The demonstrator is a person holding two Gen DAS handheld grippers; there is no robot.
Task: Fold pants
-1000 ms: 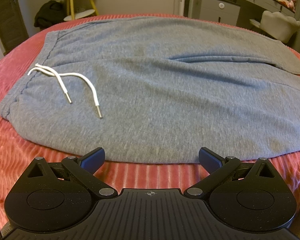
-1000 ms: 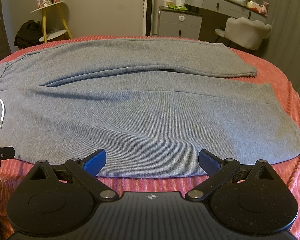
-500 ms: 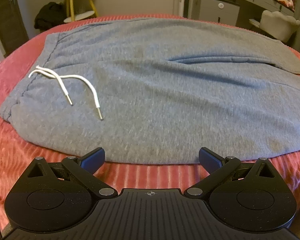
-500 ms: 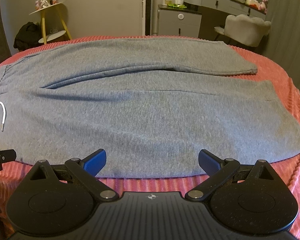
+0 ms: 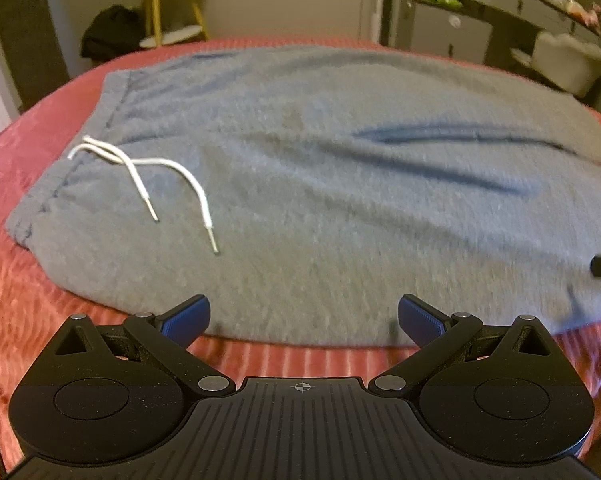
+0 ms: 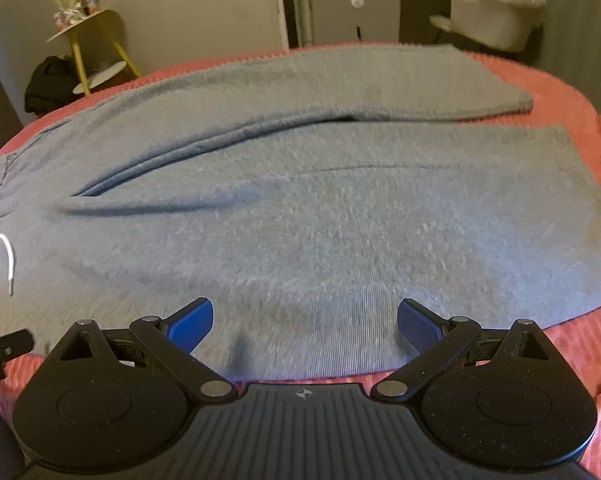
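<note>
1. Location of garment: The grey pants [image 5: 340,184] lie spread flat on the red bed cover [image 5: 32,320]. The waistband with the white drawstring [image 5: 140,168] is at the left end. The two legs run toward the right and end in cuffs [image 6: 580,184] at the right end.
2. Long axis: The garment's long axis runs left to right, crosswise to the direction in which both sets of fingers point. The near long edge of the pants lies directly ahead of both tools.
3. Left gripper [image 5: 303,320]: fingers spread wide, holding nothing. It faces the near edge in the hip region, below the drawstring; the fabric edge sits just ahead of the fingertips.
4. Right gripper [image 6: 305,322]: fingers spread wide, holding nothing. It is positioned over the near edge of the front leg, and fabric lies between the two fingers.
5. Nearer tool: The left gripper is nearer the waistband; the right gripper is nearer the cuffs.
6. Judgement on the coming move: Each tool appears placed to pinch the near edge. A lengthwise fold would carry that edge away, over the far leg [image 6: 340,80].
</note>
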